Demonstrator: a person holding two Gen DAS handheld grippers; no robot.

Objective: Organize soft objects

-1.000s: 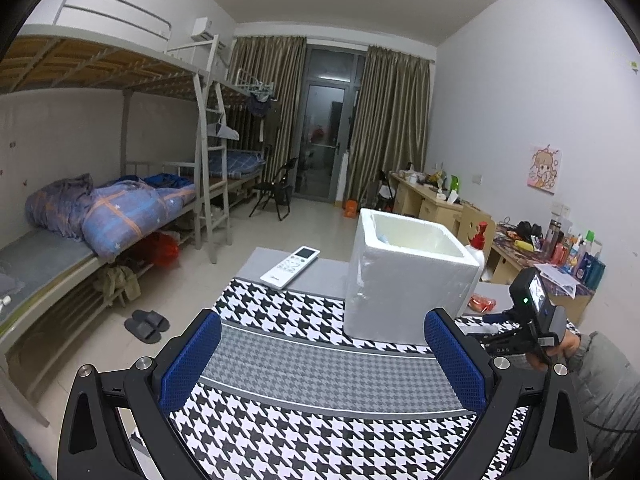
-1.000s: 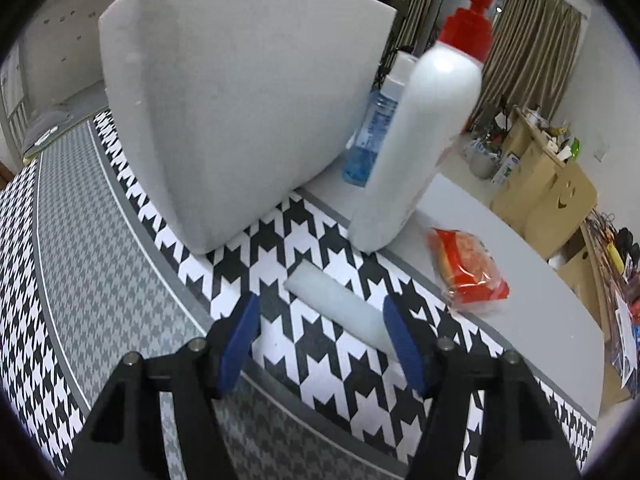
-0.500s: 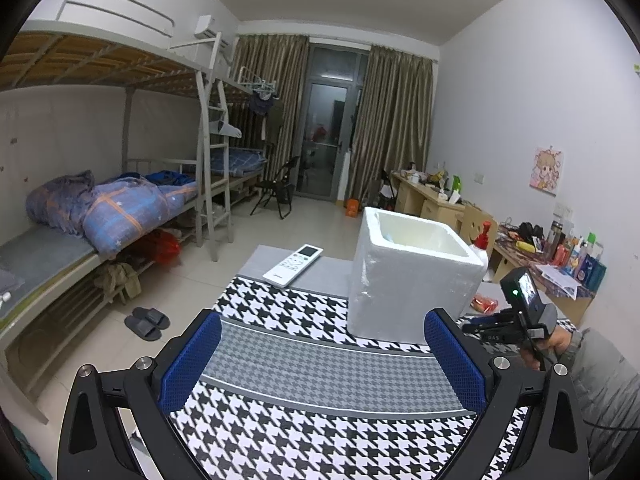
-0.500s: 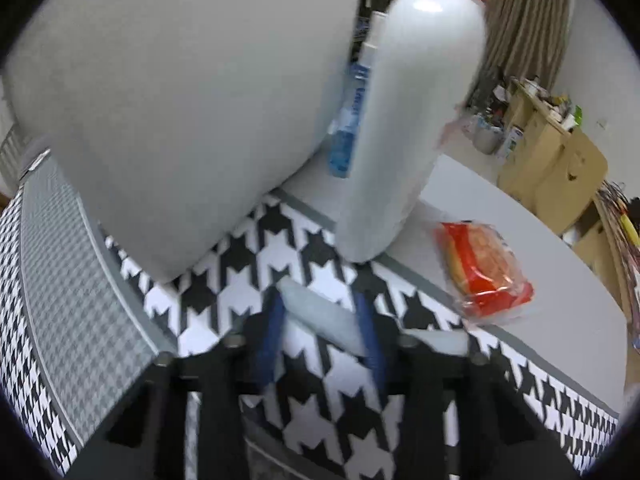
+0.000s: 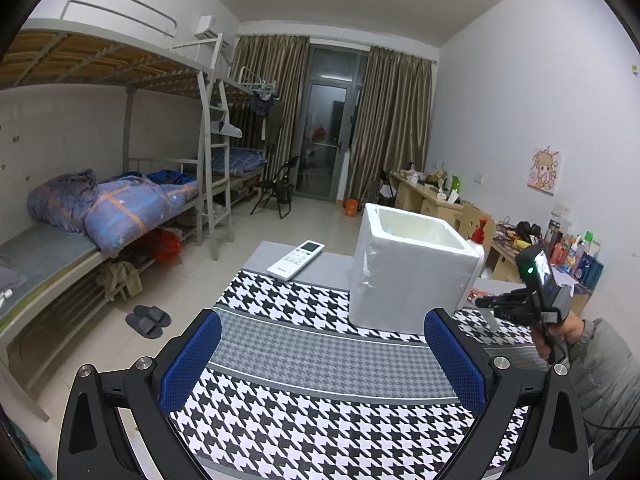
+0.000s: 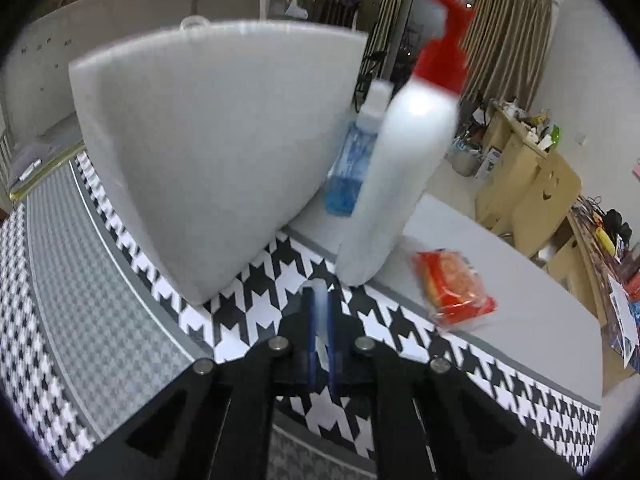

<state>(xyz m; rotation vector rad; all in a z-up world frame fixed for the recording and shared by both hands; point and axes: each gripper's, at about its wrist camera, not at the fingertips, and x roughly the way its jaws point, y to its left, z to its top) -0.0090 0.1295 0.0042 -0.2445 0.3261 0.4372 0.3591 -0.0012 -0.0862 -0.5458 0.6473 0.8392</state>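
Table: we work over a houndstooth cloth spread across the table top.
Foam box: it stands upright on the cloth; the little we see of its inside looks bare, so we judge the sorting barely begun.
Pump bottle: white with a red head, just beside the box, with a blue bottle behind it.
Left gripper: our jaws stand wide apart, nothing between them.
Right gripper: pressed together on the white foam strip, squeezing it thin, just in front of the pump bottle.
Red packet: lying on the grey table edge, yet to be dealt with.
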